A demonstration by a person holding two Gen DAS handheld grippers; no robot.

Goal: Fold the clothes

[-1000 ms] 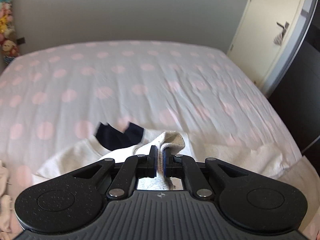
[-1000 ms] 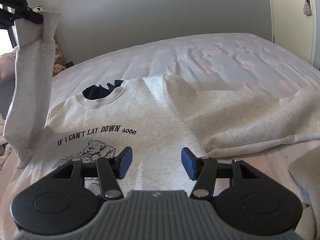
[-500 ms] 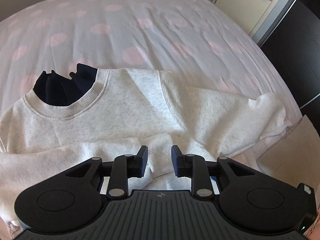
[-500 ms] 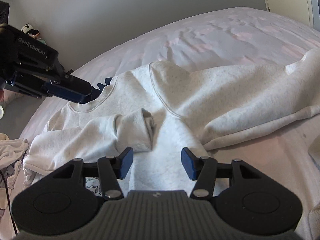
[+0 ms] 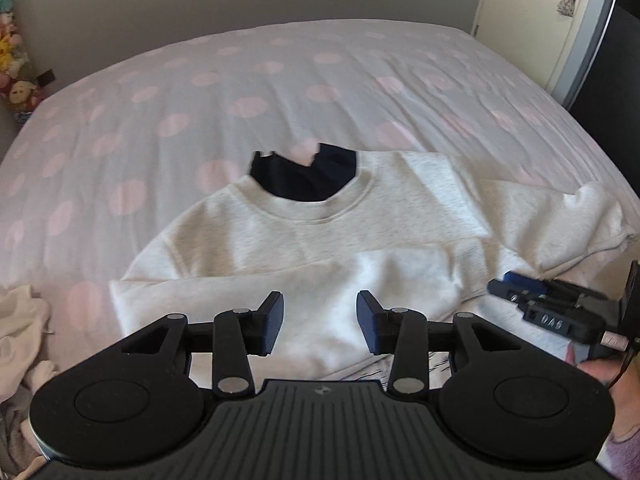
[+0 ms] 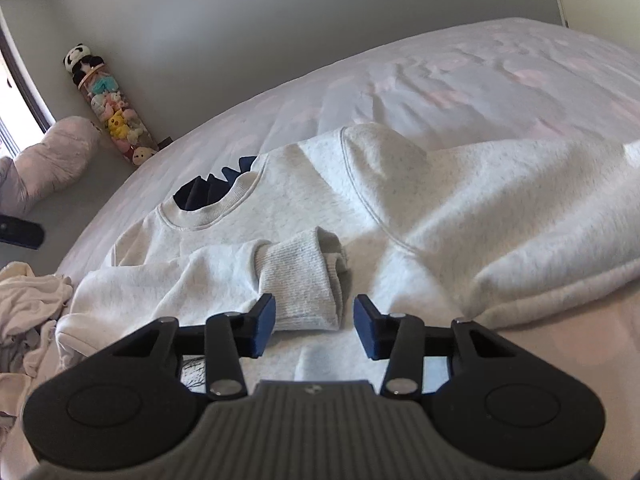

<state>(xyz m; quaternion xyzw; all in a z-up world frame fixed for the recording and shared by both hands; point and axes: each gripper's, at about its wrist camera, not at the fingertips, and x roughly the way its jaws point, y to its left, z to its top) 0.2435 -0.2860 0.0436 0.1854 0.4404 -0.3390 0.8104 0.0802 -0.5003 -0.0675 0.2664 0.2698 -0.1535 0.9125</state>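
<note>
Sweatshirt [image 5: 320, 232] just beyond open left gripper [image 5: 320, 322]

Black tool [image 5: 320, 322] (blue pads [image 5: 273, 322])

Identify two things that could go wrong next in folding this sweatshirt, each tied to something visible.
1. The folded sleeve lies loose across the sweatshirt chest; with both grippers open, its cuff may slide off when the garment is moved.
2. The other sleeve is bunched and spread out sideways; folding it without smoothing could trap creases.
</note>
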